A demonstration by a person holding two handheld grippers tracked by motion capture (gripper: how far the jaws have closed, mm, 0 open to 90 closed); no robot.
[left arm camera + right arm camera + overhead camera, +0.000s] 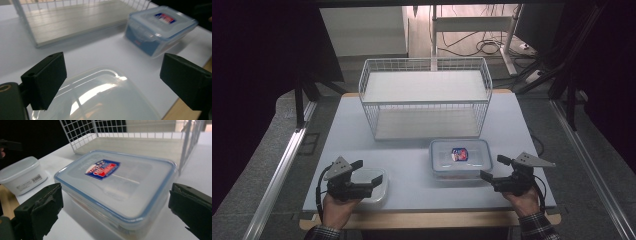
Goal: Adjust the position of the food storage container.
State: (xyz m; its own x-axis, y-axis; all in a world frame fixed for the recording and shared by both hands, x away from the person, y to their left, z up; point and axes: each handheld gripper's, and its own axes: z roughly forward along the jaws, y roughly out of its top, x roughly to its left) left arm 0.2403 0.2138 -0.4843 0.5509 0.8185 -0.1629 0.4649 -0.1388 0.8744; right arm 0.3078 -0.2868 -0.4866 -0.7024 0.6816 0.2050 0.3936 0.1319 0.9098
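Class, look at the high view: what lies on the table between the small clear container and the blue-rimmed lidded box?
Nothing: between the small clear container and the blue-rimmed box the high view shows only bare table.

A white rectangular table [412, 165] bears a white two-tier wire rack [425, 97] at twelve o'clock. A clear rectangular plastic box with blue-rimmed lid [460, 157] lies just before the rack, toward four o'clock of centre. A small clear plastic tub with white lid [372, 184] sits at seven o'clock, well apart from the box, near the front edge.
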